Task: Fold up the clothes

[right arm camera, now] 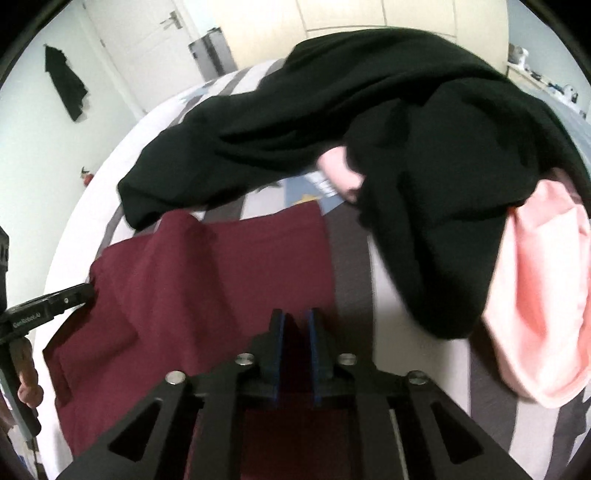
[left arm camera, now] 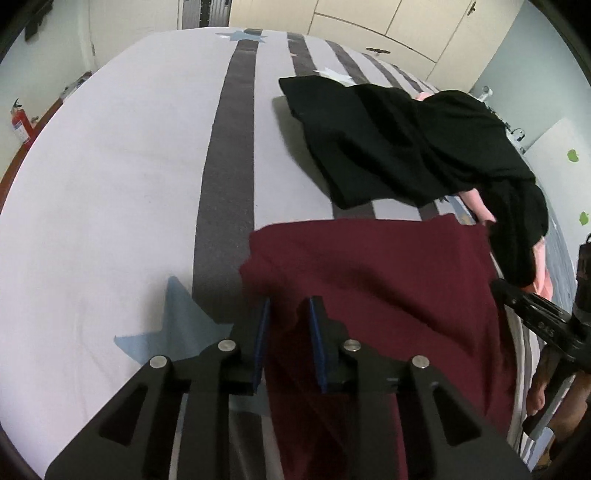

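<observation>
A maroon garment [left arm camera: 388, 280] lies at the near edge of the bed and also shows in the right wrist view [right arm camera: 221, 273]. My left gripper [left arm camera: 288, 306] has its blue pads partly apart with maroon cloth between them. My right gripper [right arm camera: 295, 317] is nearly closed on a fold of the same maroon garment. The right gripper also shows at the garment's right edge in the left wrist view [left arm camera: 532, 306], and the left gripper shows at its left edge in the right wrist view [right arm camera: 74, 295]. The garment sags between the two grippers.
A black garment [left arm camera: 406, 147] lies crumpled behind the maroon one, over a pink garment [right arm camera: 543, 295]. The bed sheet [left arm camera: 110, 184] is white with grey stripes and pale blue stars. Wardrobe doors [left arm camera: 369, 22] stand behind the bed. A fire extinguisher [left arm camera: 20, 122] stands at the left wall.
</observation>
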Tool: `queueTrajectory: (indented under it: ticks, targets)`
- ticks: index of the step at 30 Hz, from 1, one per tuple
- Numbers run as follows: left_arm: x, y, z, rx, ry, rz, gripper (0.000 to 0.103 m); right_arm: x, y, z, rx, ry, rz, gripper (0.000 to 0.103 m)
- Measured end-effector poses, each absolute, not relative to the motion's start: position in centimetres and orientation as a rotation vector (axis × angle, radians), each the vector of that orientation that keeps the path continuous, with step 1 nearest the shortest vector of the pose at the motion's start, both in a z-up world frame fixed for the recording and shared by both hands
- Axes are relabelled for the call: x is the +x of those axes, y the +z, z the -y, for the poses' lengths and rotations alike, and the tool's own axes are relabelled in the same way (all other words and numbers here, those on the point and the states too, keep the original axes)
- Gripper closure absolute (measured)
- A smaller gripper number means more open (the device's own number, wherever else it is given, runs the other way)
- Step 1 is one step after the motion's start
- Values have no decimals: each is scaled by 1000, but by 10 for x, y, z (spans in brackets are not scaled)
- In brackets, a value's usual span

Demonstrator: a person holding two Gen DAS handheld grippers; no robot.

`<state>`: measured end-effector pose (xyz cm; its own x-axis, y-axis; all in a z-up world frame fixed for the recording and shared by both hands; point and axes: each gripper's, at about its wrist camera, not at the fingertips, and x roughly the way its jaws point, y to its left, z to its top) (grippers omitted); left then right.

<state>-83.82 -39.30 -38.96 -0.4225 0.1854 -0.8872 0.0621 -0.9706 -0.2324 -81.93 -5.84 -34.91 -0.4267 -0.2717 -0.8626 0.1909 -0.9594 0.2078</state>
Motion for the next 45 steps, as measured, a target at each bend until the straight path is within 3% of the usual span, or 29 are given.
queueTrajectory:
  ticks: [5, 8, 13, 20, 22, 25, 27, 32, 37, 39, 41, 45]
  targets:
    - [-845, -399, 392, -1665, 2548, 364, 84, -823, -353, 60, 1503, -2451, 49, 85]
    - [-843, -397, 392, -1640, 2574, 335, 98, -829, -355, 59, 1523, -2457, 61, 89]
    - [-861, -366, 395, -1534, 2653, 288, 100, -836, -357, 54, 1555, -2476, 48, 103]
    - [-890, -350, 402, -1563, 2736, 174, 103, -849, -358, 29, 1589, -2530, 139, 103]
    - [-882, -354, 413, -1587, 2734, 212, 103, -849, -356, 26, 1575, -2536, 145, 103]
    - [-866, -366, 412, -1611, 2689, 235, 103, -846, -353, 31, 1523, -2516, 100, 100]
    - [-856, -375, 407, -1640, 2643, 232, 102, -846, -354, 34, 1510, -2501, 76, 92]
    - [-840, -382, 404, -1634, 2603, 317, 99, -853, -355, 36, 1497, -2484, 88, 91]
    - [-835, -384, 415, -1629, 2594, 423, 84, -855, -344, 29, 1443, -2491, 157, 87]
    - [-836, -391, 419, -1656, 2574, 443, 83, -852, -343, 37, 1422, -2479, 127, 76]
    - [-835, -392, 417, -1649, 2573, 423, 83, -852, -344, 43, 1418, -2461, 74, 71]
    - [-834, -397, 413, -1654, 2566, 375, 83, -863, -359, 66, 1472, -2444, -27, 71]
